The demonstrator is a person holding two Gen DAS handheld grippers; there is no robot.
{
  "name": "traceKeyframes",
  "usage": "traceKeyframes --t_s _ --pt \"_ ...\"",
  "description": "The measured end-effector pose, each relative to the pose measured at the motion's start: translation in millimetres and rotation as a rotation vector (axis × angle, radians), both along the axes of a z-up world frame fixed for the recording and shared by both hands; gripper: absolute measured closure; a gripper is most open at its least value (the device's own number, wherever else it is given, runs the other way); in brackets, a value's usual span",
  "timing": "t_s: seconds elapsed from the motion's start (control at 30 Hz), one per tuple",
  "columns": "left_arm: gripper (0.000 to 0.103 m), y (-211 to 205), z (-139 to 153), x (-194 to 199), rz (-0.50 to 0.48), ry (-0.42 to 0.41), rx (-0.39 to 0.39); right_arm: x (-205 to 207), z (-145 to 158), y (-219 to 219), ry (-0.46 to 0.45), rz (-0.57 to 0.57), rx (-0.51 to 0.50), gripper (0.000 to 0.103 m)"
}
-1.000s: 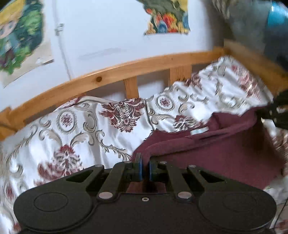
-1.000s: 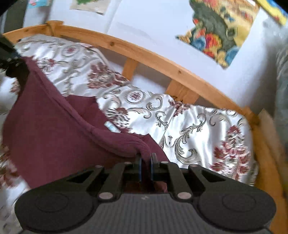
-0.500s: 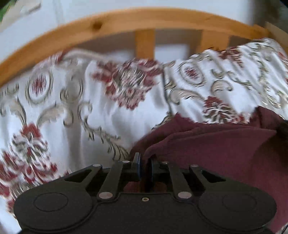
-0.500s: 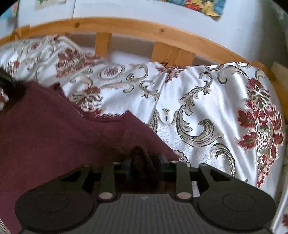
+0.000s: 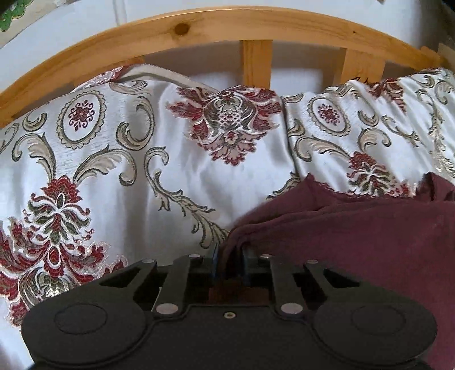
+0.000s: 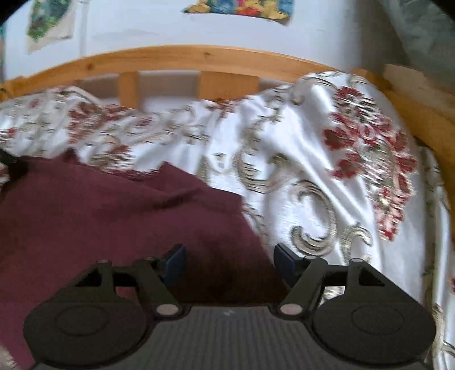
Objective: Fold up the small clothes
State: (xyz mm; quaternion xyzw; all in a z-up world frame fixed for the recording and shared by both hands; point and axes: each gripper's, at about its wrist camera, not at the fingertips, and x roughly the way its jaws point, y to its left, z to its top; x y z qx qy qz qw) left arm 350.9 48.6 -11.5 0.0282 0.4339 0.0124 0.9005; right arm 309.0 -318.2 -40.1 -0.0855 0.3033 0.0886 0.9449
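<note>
Maroon garment (image 5: pixel 355 242) lies on the bedspread (image 5: pixel 142 176); left gripper (image 5: pixel 230 264) jaws, just loosening, pinch its near-left corner; right gripper (image 6: pixel 227 264) jaws, just opened, straddle its near-right corner.

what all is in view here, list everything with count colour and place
garment: one, maroon, lying on the bedspread, near both grippers
bedspread: one, white with red and gold floral pattern, covering the bed
bed rail: one, light wood with upright slats, behind the bedspread
wall: white, behind the rail
posters: at least two, multicoloured, on the wall, cut off by the frame
left gripper: one, black with blue pads, a fold of the garment between its jaws, which have just been opening slightly
right gripper: one, black with blue pads, over the garment, jaws just opened wide, nothing pinched
</note>
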Motion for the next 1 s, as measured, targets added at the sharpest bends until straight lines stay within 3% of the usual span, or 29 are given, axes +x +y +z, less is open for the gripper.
traceKeyframes --t_s 0.13,0.2,0.27,0.33,0.43,0.53,0.57,0.7,0.8,1.0 --pt "0.077 0.8 5.2 -2.5 0.012 -0.003 0.001 0.8 -1.5 7.6 -0.034 -0.077 -0.078 0.028" --pt "0.070 5.2 10.8 -6.9 0.006 -0.008 -0.013 1.2 0.1 6.6 -0.035 -0.107 -0.070 0.028" --pt "0.042 11.5 20.0 -17.3 -0.012 -0.040 -0.029 -3.8 5.0 3.9 -0.043 -0.126 -0.025 0.024" --pt "0.029 18.1 29.9 -32.1 -0.015 -0.083 -0.026 -12.7 10.0 2.5 -0.072 -0.138 -0.005 0.016" --pt "0.020 25.3 40.6 -56.6 -0.006 -0.110 -0.015 -32.1 19.1 3.9 -0.112 -0.145 0.025 0.012" --pt "0.004 35.6 45.3 -88.8 0.026 -0.116 -0.072 -62.2 27.7 9.0 -0.153 -0.122 0.108 0.005" --pt "0.002 39.5 45.9 -100.6 0.026 -0.112 -0.112 -74.7 29.9 10.7 -0.171 -0.113 0.148 0.000" --pt "0.001 50.4 38.6 -149.1 0.036 -0.051 -0.293 -126.8 35.2 26.4 -0.213 -0.088 0.223 0.000" --pt "0.001 47.1 23.8 -179.3 0.066 0.018 -0.349 -156.2 32.6 40.3 -0.212 -0.087 0.238 0.000" --pt "0.001 39.7 -22.7 -211.1 0.087 0.072 -0.463 -183.9 15.7 71.4 -0.135 -0.061 0.202 0.000"
